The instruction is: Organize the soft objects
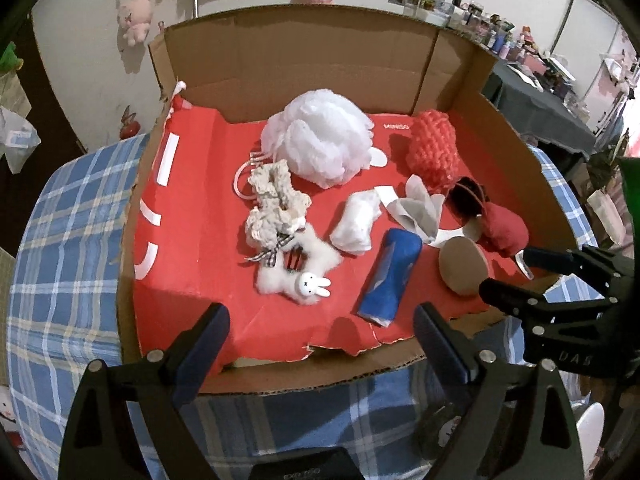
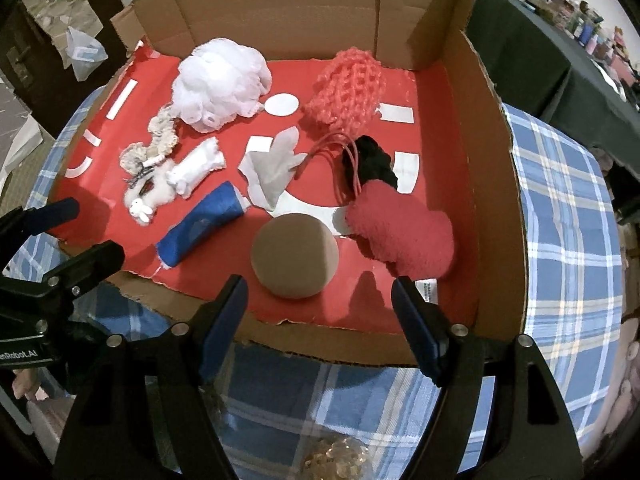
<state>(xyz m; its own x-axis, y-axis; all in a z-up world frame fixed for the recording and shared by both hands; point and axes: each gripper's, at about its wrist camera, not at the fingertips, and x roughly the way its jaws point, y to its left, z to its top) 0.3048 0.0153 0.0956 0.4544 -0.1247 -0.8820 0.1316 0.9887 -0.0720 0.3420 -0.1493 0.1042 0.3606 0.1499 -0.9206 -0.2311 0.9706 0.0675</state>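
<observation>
The left gripper (image 1: 322,332) stood with its fingers wide apart and nothing between them, low in the left wrist view over the torn front edge of the cardboard box (image 1: 304,60). The right gripper (image 2: 320,304) was likewise spread wide and held nothing, at the bottom of the right wrist view, just short of the tan round sponge (image 2: 295,255) near the box's front edge. Each gripper showed in the other's view: the right one at the right edge of the left view, the left one at the left edge of the right view.

In the left wrist view, just above the fingers lay a blue roll (image 1: 390,276), and to its left a white fluffy toy with a small rabbit face (image 1: 298,276). Higher up lay a cream crocheted piece (image 1: 276,204), a small white bundle (image 1: 356,220) and a grey-white cloth (image 1: 420,210). In the upper middle sat a white mesh bath puff (image 1: 320,140), with a red knitted pouch (image 1: 434,150) to its right. At the right lay a dark red fuzzy piece (image 1: 504,228), a black soft thing (image 1: 466,196) touching it above.

All of these rested on the red paper lining (image 1: 192,240) inside the box. The box sat on a blue checked tablecloth (image 1: 64,260). A pink plush toy (image 1: 136,18) hung on the wall in the upper left.
</observation>
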